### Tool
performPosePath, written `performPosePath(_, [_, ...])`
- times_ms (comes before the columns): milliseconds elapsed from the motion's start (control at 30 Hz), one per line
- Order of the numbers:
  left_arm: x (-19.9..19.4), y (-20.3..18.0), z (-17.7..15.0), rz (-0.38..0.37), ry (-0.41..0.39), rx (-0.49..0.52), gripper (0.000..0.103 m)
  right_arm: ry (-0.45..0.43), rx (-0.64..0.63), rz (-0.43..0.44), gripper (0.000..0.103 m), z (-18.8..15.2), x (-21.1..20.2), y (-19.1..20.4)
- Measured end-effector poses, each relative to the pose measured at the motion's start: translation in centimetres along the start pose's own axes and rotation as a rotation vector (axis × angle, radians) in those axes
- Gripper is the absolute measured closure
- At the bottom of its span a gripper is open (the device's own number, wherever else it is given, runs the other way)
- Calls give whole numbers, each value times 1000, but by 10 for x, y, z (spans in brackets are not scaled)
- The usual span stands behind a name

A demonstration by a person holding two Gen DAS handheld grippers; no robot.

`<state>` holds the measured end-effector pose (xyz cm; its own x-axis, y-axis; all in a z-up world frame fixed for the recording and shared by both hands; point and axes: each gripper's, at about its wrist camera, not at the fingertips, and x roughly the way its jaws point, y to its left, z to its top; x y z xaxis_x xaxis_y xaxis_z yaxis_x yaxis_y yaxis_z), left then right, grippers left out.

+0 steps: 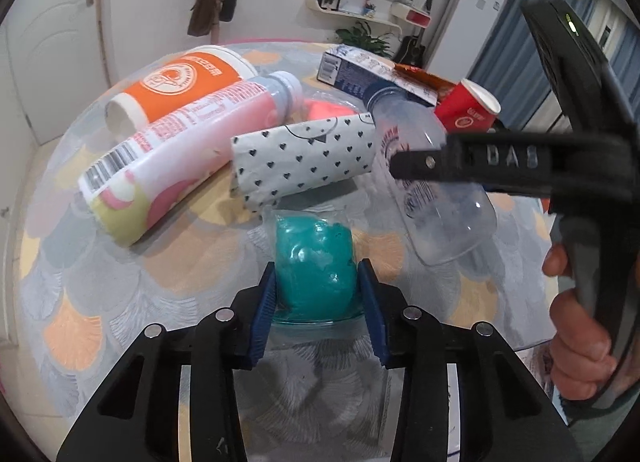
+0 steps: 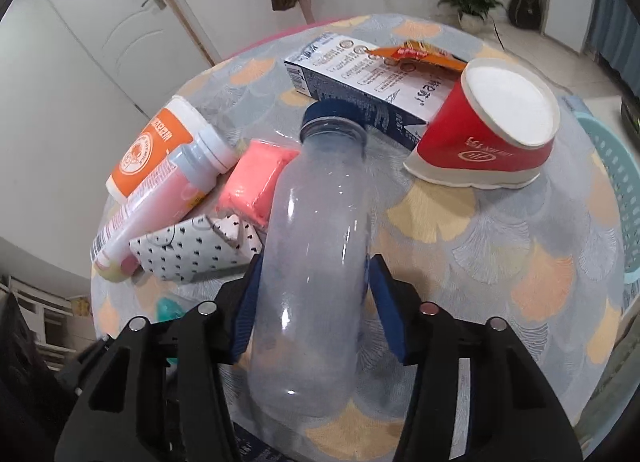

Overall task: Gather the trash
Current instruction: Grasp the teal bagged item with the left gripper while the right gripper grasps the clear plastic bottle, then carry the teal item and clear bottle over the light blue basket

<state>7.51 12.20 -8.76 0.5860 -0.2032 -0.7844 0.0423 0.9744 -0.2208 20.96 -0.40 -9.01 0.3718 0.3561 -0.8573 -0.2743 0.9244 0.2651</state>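
My left gripper jaws hold the teal putty bag near the worktop front edge; my right gripper jaws clamp the clear bottle mid-worktop.

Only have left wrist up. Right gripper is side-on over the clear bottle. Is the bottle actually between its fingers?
Observer: Yes. The right wrist view shows the clear bottle running lengthwise between the fingers of the right gripper, with its blue cap pointing away.
Operator: Clamped?
Observer: Cannot tell. One pad meets the bottle; the other sits right at its edge.
Operator: Any bin in sight?
Observer: A pale teal basket shows past the right edge of the table.
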Motion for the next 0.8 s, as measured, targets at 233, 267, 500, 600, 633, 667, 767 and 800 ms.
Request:
performPosePath(233, [-24, -8, 7, -25, -74, 8, 65, -95, -21, 50, 58, -14, -33, -16])
performPosePath(267, [-29, -11, 9, -30, -88, 13, 65, -119, -25, 61, 58, -16, -43, -20])
performPosePath(500, [-57, -43, 35, -45, -180, 71, 65, -219, -18, 86, 59, -19, -90, -40])
performPosePath(600, [-64, -61, 46, -60, -206, 100, 65, -276, -12, 83, 59, -18, -110, -52])
performPosePath(633, [-66, -67, 48, -64, -212, 109, 65, -291, -9, 83, 59, -18, -116, -55])
performPosePath(667, [-67, -75, 54, -70, -219, 122, 65, -315, -3, 83, 59, -19, -125, -61])
performPosePath(767, [-69, -93, 65, -83, -232, 153, 65, -388, 21, 63, 59, -20, -148, -80])
performPosePath(800, [-70, -102, 70, -87, -241, 169, 65, -410, 27, 50, 59, -20, -154, -86])
